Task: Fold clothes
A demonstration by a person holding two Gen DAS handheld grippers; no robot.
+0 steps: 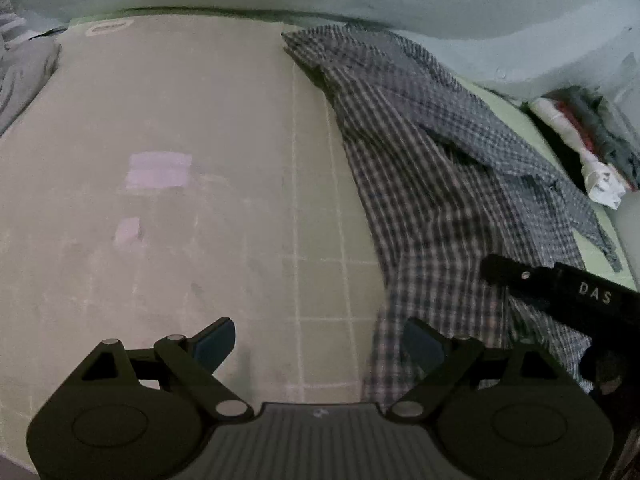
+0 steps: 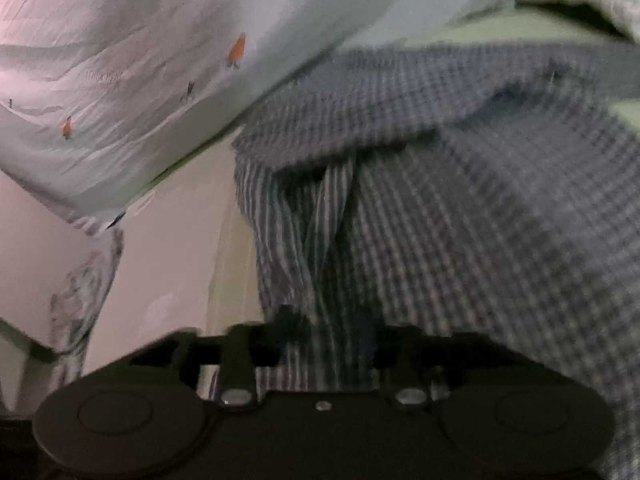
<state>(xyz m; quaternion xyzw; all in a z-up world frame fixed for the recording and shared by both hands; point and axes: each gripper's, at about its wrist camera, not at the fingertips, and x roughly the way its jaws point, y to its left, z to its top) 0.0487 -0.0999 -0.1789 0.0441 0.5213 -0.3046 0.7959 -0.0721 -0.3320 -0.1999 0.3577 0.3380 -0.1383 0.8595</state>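
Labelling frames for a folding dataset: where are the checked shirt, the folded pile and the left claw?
checked shirt (image 1: 432,184): left wrist view, rumpled body.
folded pile (image 1: 588,148): left wrist view, white layer.
left claw (image 1: 320,346): left wrist view, gap between open fingertips.

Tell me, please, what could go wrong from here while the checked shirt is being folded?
1. The right gripper pinches only a bunched fold of the checked shirt; the cloth may slip out or fold crooked.
2. The left gripper is open and holds nothing, so the shirt may drag unevenly across the mat.
3. The sleeve lies near the folded pile and could disturb it.
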